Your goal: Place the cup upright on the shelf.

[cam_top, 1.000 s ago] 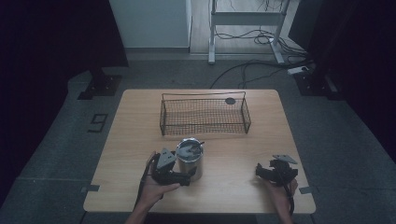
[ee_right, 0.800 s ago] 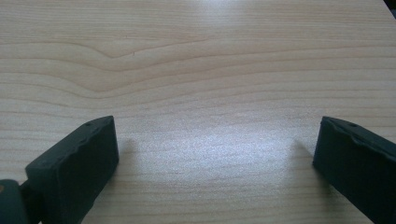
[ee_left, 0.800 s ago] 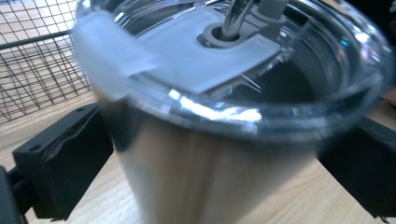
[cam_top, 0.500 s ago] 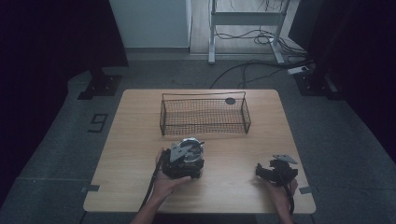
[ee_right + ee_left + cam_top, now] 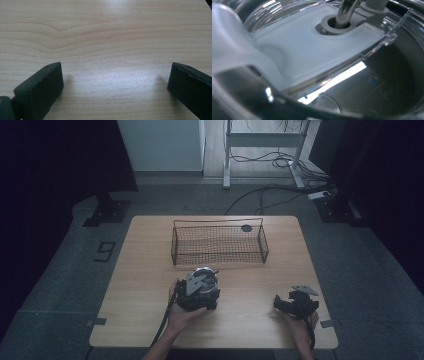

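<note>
A shiny steel container point(image 5: 204, 272) with a clear lid stands on the wooden table point(image 5: 145, 270), near its front and left of centre. My left gripper point(image 5: 199, 289) sits right over and against it, held by a hand from below. In the left gripper view the clear lid point(image 5: 387, 37) with a pale insert point(image 5: 294, 52) and a metal stem point(image 5: 345, 10) is very close; my jaws are hidden there. My right gripper point(image 5: 284, 304) rests low at the front right, open, its two black fingers point(image 5: 42, 85) wide apart over bare wood.
A dark wire basket point(image 5: 218, 245) stands at the back middle of the table. A small black round spot point(image 5: 246, 228) lies just behind its right end. Bare wood point(image 5: 112, 37) stretches between the grippers. Cables and a metal stand point(image 5: 260, 140) are on the floor beyond.
My left gripper has moved right and forward, from beside the container's left to directly over it, covering most of it. The right gripper has stayed put.
</note>
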Action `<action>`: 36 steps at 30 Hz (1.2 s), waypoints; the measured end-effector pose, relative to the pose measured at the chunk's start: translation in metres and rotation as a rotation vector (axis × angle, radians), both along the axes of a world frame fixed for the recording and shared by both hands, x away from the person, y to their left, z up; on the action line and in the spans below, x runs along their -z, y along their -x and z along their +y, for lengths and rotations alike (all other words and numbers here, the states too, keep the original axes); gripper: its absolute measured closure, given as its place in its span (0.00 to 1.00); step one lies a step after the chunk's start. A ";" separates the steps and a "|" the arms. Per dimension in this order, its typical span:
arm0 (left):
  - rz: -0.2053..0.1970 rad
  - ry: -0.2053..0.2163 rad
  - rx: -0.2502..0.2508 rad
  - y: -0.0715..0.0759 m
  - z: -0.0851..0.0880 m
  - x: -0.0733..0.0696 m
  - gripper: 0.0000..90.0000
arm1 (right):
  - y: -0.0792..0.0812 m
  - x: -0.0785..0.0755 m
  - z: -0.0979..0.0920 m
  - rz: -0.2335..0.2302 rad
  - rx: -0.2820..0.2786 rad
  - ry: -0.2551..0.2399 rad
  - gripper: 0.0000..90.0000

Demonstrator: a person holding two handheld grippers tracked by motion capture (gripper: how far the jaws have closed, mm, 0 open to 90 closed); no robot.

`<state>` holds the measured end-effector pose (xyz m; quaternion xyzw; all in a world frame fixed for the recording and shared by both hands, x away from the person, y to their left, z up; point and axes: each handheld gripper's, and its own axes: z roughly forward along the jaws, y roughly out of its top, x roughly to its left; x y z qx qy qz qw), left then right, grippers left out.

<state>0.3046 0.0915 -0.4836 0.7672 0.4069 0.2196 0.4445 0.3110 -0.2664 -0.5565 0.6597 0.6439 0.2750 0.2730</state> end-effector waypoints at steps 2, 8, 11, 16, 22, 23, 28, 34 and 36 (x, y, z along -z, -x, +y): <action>0.000 -0.003 0.000 0.001 0.000 0.000 0.04 | 0.000 0.000 0.000 0.000 0.000 0.000 0.00; -0.012 -0.007 0.018 0.004 0.002 -0.001 0.04 | 0.000 0.000 0.000 0.000 -0.001 0.000 0.00; -0.020 0.001 0.027 0.007 0.003 -0.002 0.04 | 0.000 0.000 0.000 0.000 -0.001 0.000 0.00; -0.034 0.023 0.038 0.013 0.008 -0.014 0.04 | 0.000 0.000 0.000 0.000 -0.001 0.000 0.00; -0.051 0.032 0.042 0.014 0.010 -0.024 0.04 | 0.000 0.000 0.000 0.000 -0.002 0.000 0.00; -0.051 0.033 0.044 0.014 0.009 -0.025 0.04 | 0.000 0.000 0.000 0.000 -0.001 0.000 0.00; -0.045 0.047 0.063 0.014 0.010 -0.030 0.04 | 0.000 0.000 0.000 0.000 -0.002 0.000 0.00; -0.055 0.044 0.088 0.014 0.012 -0.034 0.04 | 0.000 0.000 0.000 0.000 -0.001 0.000 0.00; -0.054 0.047 0.098 0.013 0.013 -0.035 0.04 | 0.000 0.000 0.000 -0.001 -0.002 0.000 0.00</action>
